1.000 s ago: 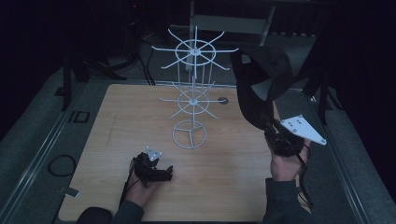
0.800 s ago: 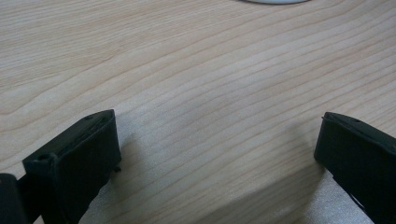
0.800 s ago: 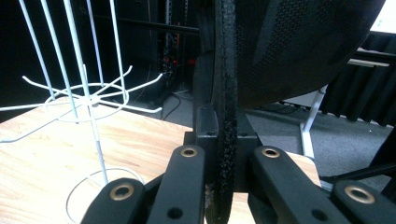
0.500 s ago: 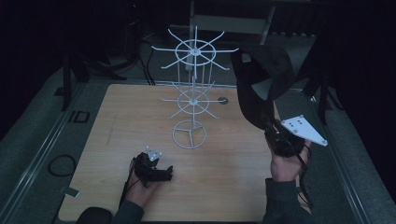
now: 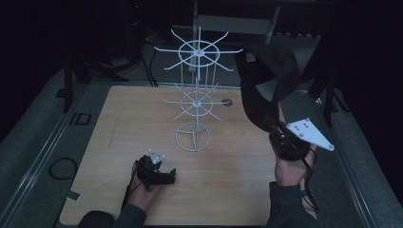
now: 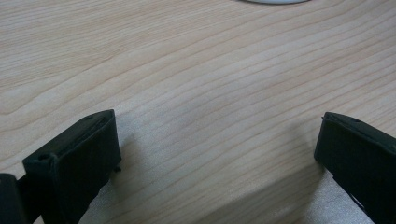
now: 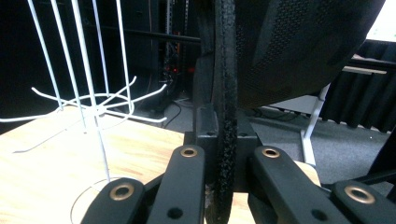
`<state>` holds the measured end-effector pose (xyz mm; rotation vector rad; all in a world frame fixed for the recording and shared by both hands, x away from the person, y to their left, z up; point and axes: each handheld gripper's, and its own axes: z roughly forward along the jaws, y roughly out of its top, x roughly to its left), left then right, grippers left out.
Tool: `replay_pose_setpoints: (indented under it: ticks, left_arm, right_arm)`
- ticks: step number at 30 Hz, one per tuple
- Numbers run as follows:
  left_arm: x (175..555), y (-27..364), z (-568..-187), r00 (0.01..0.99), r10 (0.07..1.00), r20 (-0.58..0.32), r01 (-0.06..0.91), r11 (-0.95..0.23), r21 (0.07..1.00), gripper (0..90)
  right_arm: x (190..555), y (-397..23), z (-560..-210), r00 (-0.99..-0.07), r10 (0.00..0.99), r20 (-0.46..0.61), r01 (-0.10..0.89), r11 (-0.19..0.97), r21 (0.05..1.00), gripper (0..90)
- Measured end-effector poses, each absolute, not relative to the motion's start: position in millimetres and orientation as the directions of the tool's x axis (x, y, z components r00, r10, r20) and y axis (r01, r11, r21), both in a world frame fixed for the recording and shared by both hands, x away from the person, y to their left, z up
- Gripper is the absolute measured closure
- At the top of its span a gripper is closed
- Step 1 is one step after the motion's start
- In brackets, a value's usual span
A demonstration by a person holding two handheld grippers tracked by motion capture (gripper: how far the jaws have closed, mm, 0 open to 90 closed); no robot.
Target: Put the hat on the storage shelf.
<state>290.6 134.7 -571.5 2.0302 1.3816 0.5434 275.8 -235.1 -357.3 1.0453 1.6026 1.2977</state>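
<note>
A white wire rack with two tiers of radiating hooks stands on the wooden table; it also rises at the left of the right gripper view. My right gripper is held up at the table's right side, shut on a black cap that rises above it beside the rack's top tier. In the right gripper view the cap's thin edge stands clamped between the jaws. My left gripper rests low on the table in front of the rack's ring base, open, with bare wood between the jaws.
A small dark round thing lies on the table behind the rack. A cable loop lies on the grey floor to the left of the table. Dark stands and cables crowd the back.
</note>
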Motion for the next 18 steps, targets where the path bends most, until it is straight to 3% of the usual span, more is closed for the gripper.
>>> replay_pose_setpoints:
  ticks: [18]
  left_arm:
    - [290.6,134.6,-571.6,0.369,0.929,-0.006,0.675,-0.264,0.689,0.2]
  right_arm:
    - [268.9,-227.3,-355.1,-0.345,0.934,-0.094,0.08,0.129,0.988,86.5]
